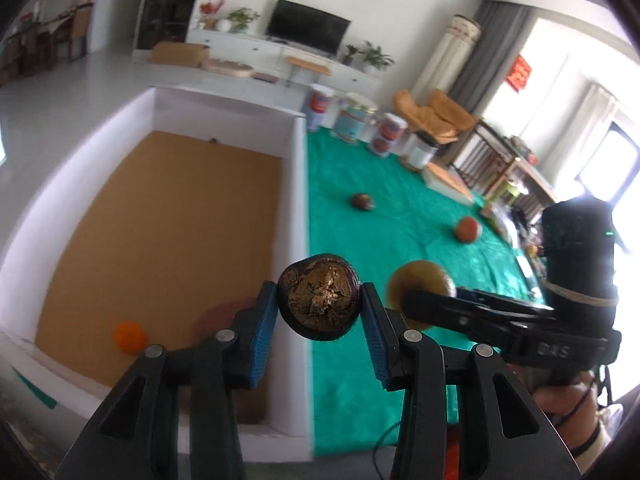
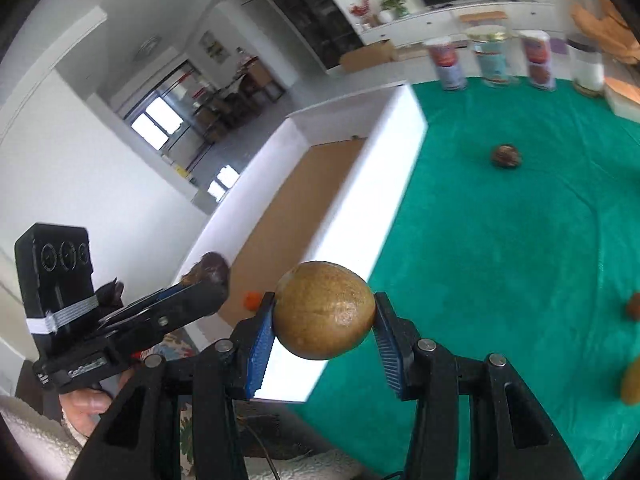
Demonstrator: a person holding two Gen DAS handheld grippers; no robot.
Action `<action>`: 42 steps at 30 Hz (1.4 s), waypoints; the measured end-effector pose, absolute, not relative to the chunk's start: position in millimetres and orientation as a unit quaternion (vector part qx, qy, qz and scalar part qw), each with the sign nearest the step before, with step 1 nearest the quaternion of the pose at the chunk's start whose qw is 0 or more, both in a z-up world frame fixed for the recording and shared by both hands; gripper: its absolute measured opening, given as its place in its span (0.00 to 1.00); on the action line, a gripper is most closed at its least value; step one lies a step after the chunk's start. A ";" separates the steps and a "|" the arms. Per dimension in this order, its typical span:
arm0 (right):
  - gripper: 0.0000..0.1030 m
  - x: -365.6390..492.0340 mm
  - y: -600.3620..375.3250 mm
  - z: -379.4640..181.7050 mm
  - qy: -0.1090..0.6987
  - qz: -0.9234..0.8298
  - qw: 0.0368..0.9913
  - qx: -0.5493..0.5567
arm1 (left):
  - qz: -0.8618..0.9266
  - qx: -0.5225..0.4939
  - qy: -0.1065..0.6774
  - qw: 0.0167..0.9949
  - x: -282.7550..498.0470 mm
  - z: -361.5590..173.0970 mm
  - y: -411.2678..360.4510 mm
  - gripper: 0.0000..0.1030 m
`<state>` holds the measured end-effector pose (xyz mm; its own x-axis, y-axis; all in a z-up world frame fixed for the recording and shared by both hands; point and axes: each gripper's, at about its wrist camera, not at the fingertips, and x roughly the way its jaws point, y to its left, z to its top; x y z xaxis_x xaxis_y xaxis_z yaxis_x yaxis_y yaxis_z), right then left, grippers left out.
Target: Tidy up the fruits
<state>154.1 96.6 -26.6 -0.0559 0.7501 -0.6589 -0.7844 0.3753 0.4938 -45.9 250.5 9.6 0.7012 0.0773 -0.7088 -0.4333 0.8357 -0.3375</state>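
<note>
My left gripper [image 1: 320, 306] is shut on a dark purple mangosteen [image 1: 319, 297], held above the right wall of a white box [image 1: 298, 208] with a brown floor. An orange [image 1: 129, 336] lies in the box's near left corner. My right gripper [image 2: 324, 322] is shut on a brown round fruit [image 2: 325, 310], held above the green cloth [image 2: 500, 248] beside the box wall [image 2: 372, 216]. The right gripper [image 1: 404, 300] with its fruit [image 1: 420, 280] also shows in the left wrist view, and the left gripper [image 2: 208, 280] in the right wrist view.
On the cloth [image 1: 380, 200] lie another mangosteen [image 1: 363, 201] and a reddish fruit [image 1: 467, 229]. Several jars [image 1: 352, 118] and a flat box [image 1: 448, 180] stand along the far edge. Two more fruits [image 2: 634, 306] lie at the right edge of the right wrist view.
</note>
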 end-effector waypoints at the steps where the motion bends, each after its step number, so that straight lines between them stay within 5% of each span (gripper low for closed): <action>1: 0.46 147.2 118.9 -27.1 0.461 0.565 0.683 -0.038 | 0.169 -0.255 0.369 0.878 -46.7 -1.6 267.6 0.41; 10: 0.48 134.0 224.6 -68.6 0.466 0.524 0.696 -0.154 | 0.244 -0.268 0.442 0.820 -37.7 -68.1 315.4 0.43; 12: 0.50 136.8 219.9 -65.1 0.457 0.523 0.706 -0.139 | 0.250 -0.265 0.437 0.823 -37.4 -67.6 312.0 0.52; 20: 0.87 150.8 88.4 -26.6 0.353 0.466 0.808 -0.075 | 0.228 -0.223 0.361 0.876 -27.0 -23.7 258.9 0.76; 26: 0.88 178.7 -72.1 -48.1 0.348 0.321 0.879 -0.051 | 0.087 -0.146 0.346 0.923 17.6 0.0 155.0 0.86; 33: 0.88 208.4 -220.4 -79.1 0.360 0.103 0.926 -0.051 | -0.012 -0.087 0.419 0.904 98.2 -65.6 60.6 0.86; 42: 0.88 216.0 -258.6 -85.2 0.367 0.070 0.927 0.001 | 0.069 -0.050 0.441 0.894 172.5 -130.1 66.3 0.86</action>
